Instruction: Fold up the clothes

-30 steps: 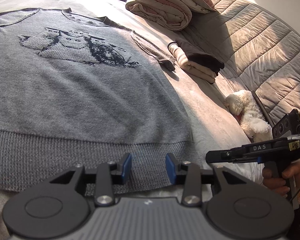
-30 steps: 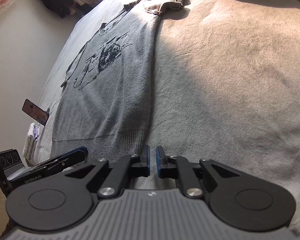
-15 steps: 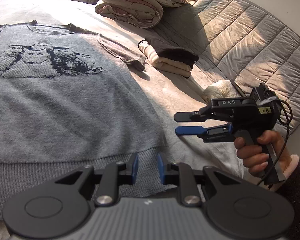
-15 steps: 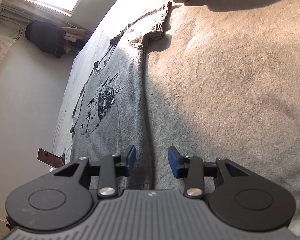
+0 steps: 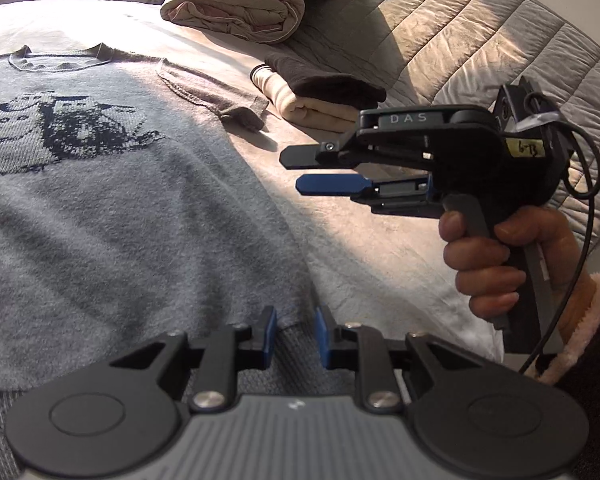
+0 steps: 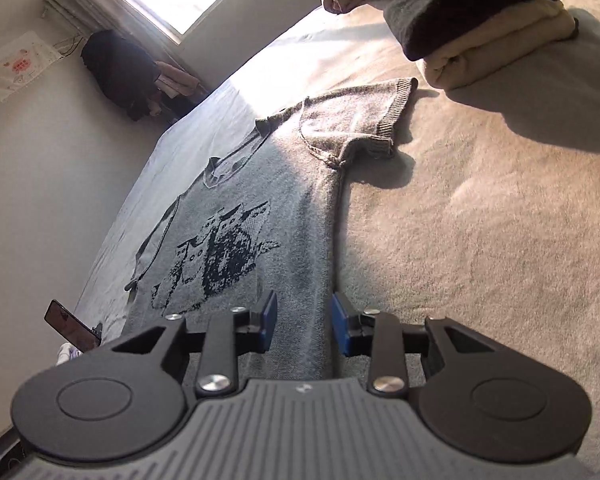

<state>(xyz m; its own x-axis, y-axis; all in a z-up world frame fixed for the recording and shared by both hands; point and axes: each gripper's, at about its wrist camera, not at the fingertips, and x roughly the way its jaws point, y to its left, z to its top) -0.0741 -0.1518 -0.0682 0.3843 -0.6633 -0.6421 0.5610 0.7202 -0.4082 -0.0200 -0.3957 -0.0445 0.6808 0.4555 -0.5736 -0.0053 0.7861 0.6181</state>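
A grey knit short-sleeved sweater (image 5: 112, 208) with a dark cat pattern lies flat on the bed, collar far, ribbed hem near. My left gripper (image 5: 296, 334) is open, its jaws straddling the sweater's near right hem corner. My right gripper (image 5: 300, 174) is open and empty, held in the air above the bed to the right of the sweater. In the right wrist view the right gripper (image 6: 304, 322) hovers over the sweater's right side edge (image 6: 300, 248), with the right sleeve (image 6: 360, 124) ahead.
A folded stack of cream and dark clothes (image 5: 320, 96) lies just past the right sleeve. A rolled quilt (image 5: 240, 4) sits further back. A quilted headboard (image 5: 480, 32) runs along the right. A phone (image 6: 70, 326) lies at the bed's left edge.
My left gripper has shifted right to the hem corner and its jaws have widened a little. My right gripper has risen and moved forward along the sweater's side, and its jaws have opened further.
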